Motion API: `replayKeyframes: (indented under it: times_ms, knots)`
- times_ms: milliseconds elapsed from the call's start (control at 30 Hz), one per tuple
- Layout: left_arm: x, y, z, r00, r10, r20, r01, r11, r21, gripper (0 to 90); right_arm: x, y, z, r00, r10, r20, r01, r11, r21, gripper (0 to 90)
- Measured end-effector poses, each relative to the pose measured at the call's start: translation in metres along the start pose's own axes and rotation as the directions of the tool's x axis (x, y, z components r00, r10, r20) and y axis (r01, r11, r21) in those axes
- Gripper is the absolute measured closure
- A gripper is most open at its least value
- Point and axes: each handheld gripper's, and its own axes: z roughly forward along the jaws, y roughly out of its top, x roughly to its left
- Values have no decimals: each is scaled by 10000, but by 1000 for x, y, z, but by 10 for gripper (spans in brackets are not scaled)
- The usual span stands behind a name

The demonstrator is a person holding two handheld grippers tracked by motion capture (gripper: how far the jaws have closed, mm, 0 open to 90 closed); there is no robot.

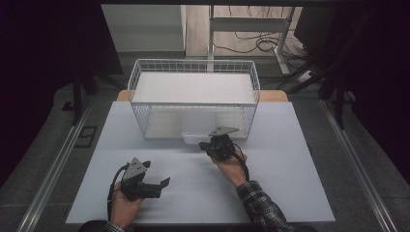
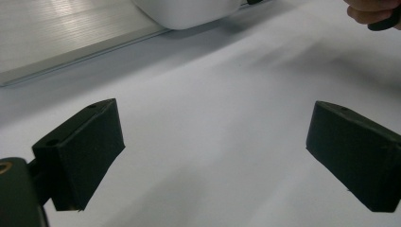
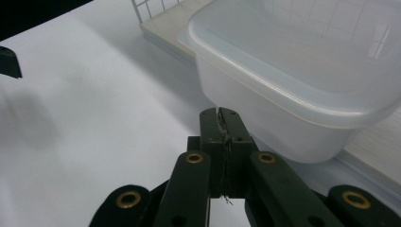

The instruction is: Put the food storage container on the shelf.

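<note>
Now my right gripper (image 3: 221, 116) has its fingers pressed together, empty — the white tub (image 3: 302, 80) just beyond their tips; my left gripper (image 2: 215, 156) gapes wide over bare tabletop (image 2: 213, 94).

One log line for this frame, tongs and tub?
left tongs: open, over table | right tongs: shut, empty, at tub | tub: pokes out of basket

White translucent plastic tub (image 3: 293, 80) upright, open-topped, poking out from the wire basket (image 1: 193, 67).
</note>
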Motion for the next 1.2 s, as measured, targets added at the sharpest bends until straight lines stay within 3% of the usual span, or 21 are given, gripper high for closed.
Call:
replayKeyframes:
  times_ms: [567,1200]
  knots:
    - [0,-1,4,9997,199,121,-200,9998,53,30,-8,12,19,9985,-304,447,296,9994,165,884]
    - [2,0,4,9979,-43,640,48,10000,-79,30,-27,28,35,9955,-157,935,148,9998,103,885]
